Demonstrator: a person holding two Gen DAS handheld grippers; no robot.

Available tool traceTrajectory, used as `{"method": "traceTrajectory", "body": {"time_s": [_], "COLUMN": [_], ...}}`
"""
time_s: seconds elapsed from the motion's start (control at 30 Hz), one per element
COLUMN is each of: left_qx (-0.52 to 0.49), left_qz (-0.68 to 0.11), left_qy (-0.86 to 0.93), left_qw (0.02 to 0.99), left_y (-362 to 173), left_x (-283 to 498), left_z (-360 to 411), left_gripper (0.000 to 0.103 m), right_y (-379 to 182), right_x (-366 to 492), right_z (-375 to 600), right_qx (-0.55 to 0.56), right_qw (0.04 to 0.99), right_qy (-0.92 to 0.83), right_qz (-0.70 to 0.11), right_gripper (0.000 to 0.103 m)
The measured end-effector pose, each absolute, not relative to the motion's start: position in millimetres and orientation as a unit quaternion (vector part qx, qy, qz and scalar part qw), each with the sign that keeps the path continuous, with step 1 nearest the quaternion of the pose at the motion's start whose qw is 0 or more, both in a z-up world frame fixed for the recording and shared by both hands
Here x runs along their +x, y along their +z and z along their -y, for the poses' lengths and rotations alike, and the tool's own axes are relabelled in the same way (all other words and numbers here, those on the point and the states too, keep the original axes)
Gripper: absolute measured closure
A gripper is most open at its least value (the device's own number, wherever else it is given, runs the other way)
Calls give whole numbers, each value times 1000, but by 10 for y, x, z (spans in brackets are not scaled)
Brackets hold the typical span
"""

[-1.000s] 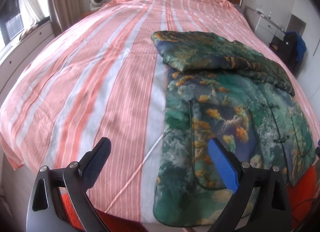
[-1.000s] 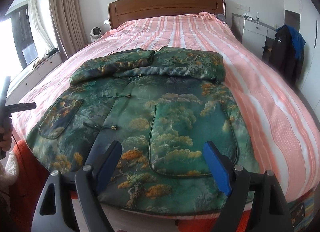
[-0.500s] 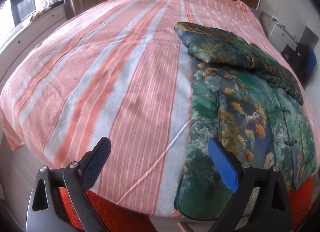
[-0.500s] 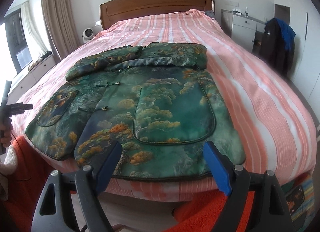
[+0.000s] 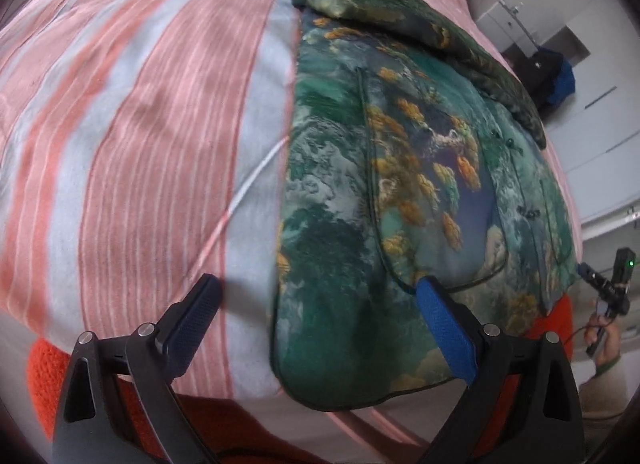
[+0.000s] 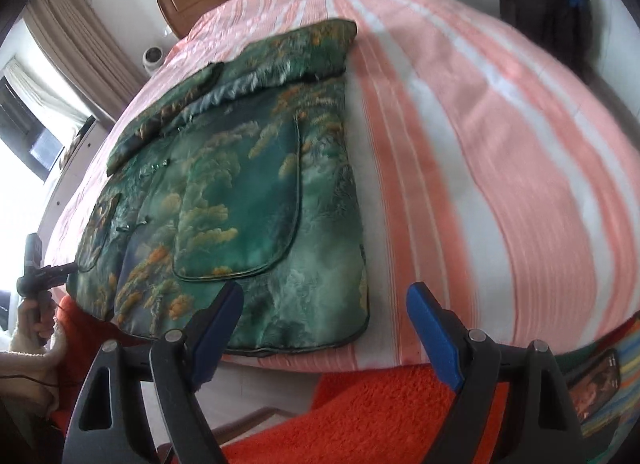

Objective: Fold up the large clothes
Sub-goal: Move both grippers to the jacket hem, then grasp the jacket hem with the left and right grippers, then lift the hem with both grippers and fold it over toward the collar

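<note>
Lying flat: one jacket (image 5: 400, 183), two sleeves folded.

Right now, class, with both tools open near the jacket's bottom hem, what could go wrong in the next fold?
1. The jacket hem overhangs the bed edge; a pull toward the person might slide it off.
2. The left tool straddles the jacket's side edge, so it may pinch the striped sheet too.
3. The right tool likewise.
4. Lifting could undo the sleeves folded across the top.
</note>
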State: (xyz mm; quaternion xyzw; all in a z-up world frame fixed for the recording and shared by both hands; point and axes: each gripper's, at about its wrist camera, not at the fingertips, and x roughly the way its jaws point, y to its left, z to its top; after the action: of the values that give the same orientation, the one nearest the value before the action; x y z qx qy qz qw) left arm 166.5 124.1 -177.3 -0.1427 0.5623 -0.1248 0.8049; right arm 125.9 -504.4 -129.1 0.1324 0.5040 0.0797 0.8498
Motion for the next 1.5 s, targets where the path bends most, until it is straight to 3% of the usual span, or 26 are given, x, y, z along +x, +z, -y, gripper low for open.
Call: {"method": "traceTrajectory", "body": {"time_s": [0.1, 0.13, 0.17, 0.2, 0.23, 0.27, 0.3, 0.33, 0.63, 0.73, 0.87, 1.1, 1.27, 1.33, 1.4, 1.43, 1.47, 1.5], "left_qx": [-133, -124, -109, -89, -71, -65, -81, -98, -97, -136, -190, -139, -131, -123, -140, -149, -153, -152], "left_qz": [-558, -561, -567, -574, -575, -573, -573, -573, -588, -587, -530, -403, -404, -453, -504, -520, -529, -528], "left_qy": [-140, -139, -136, -131, -118, -113, -120, -119, -126, -137, -161, -189, -107, -70, -51, -51, -58, -68], "left_qw": [807, 807, 805, 803, 807, 809, 807, 805, 793, 786, 811, 884, 899, 880, 851, 839, 833, 832], "left_y": [-1763, -1758, -1765, -1777, -1762, -1742, -1727, -1709, -1508, -1405, -875, 166, 197, -53, -288, -351, -423, -461], "left_x": [1610, 1602, 1595, 1579, 1579, 1576, 1569, 1569, 1076, 865, 962, 2306, 3985, 4568, 4855, 4919, 4910, 4892], "left_z": [-1117, -1077, -1028, -973, -936, -926, -948, -982, -1026, -1134, -1294, -1201, -974, -864, -870, -876, -915, -940], "left_gripper": [6, 13, 22, 43, 63, 75, 87, 89, 93, 93, 94, 94, 87, 83, 78, 76, 74, 71], "right_y": [-1488, -1544, -1589, -1620, -1631, -1627, -1597, -1572, -1182, -1184, -960, -43, 84, -123, -444, -576, -647, -677], "right_x": [1445, 1503, 1549, 1581, 1604, 1613, 1611, 1610, 1181, 982, 923, 2108, 3617, 4249, 4675, 4735, 4766, 4774], "right_z": [5081, 5071, 5050, 5021, 4991, 4959, 4937, 4928, 4737, 4810, 5020, 5140, 5128, 5171, 5245, 5302, 5337, 5375], "right_qx": [155, 165, 169, 163, 154, 143, 138, 142, 108, 139, 236, 252, 252, 280, 343, 367, 383, 395], "right_qw": [825, 815, 808, 803, 799, 797, 796, 795, 793, 778, 772, 820, 861, 861, 835, 825, 822, 822], "right_qy": [106, 121, 131, 133, 131, 124, 119, 121, 132, 140, 176, 238, 181, 142, 113, 86, 71, 68], "right_qz": [-533, -543, -549, -557, -566, -573, -577, -577, -585, -596, -564, -456, -404, -400, -415, -420, -415, -404], "right_gripper": [20, 24, 31, 36, 50, 70, 78, 85, 90, 90, 91, 92, 92, 87, 63, 26, 1, 1]}}
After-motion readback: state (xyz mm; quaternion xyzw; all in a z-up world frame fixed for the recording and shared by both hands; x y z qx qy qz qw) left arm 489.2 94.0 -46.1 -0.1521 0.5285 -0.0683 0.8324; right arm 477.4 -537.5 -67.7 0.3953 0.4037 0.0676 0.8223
